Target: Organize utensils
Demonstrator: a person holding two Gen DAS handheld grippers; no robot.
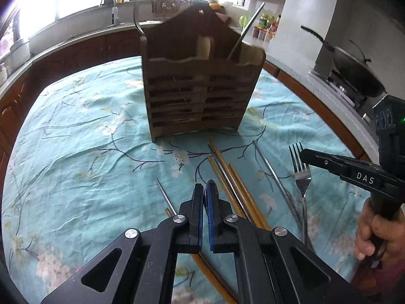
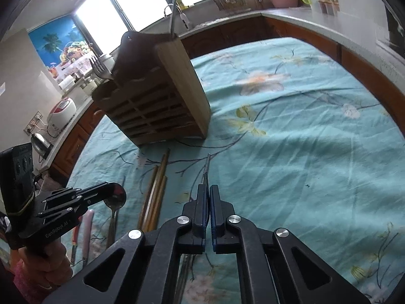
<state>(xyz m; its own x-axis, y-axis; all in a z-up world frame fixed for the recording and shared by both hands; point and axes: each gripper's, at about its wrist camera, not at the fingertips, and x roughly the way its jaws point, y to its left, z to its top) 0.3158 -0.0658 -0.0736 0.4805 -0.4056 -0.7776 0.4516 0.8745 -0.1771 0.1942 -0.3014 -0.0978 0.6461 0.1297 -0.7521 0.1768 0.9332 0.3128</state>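
Left hand-held gripper (image 1: 205, 185): clenched, blue pads nearly together, nothing visible between them. Cannot tell whether it pinches anything.
- Just left of its tips: a thin metal rod (image 1: 164, 195) lying on the surface (image 1: 76, 139), which is covered by a teal floral cloth.
- Just right of and under its fingers: wooden chopsticks (image 1: 227, 177), loosely bundled and pointing ahead.
- Further right: a metal chopstick (image 1: 273, 174), then a fork (image 1: 302, 177) lying flat with its tines pointing away.
- In the right wrist view its tips sit at the bowl of a spoon (image 2: 117, 197). Contact not resolvable.
- Near its underside: a pink-handled utensil (image 2: 87, 228).

Right hand-held gripper (image 2: 208, 190): clenched, held by a hand (image 1: 374, 235).
- A thin metal stick (image 2: 207, 169) shows at its tips and runs on ahead. Cannot tell whether it is gripped or lies beneath.
- In the left wrist view its tips overlap the fork's tines.

Ahead of both: a wooden utensil holder (image 1: 200, 88) standing upright on the cloth, clear of the loose utensils.
- A metal stick (image 1: 249, 24) leans out of its right compartment.
- A second fork (image 2: 100, 69) stands tines-up at the left end.

Far right of the left one: a wok (image 1: 354, 71) on the stove.
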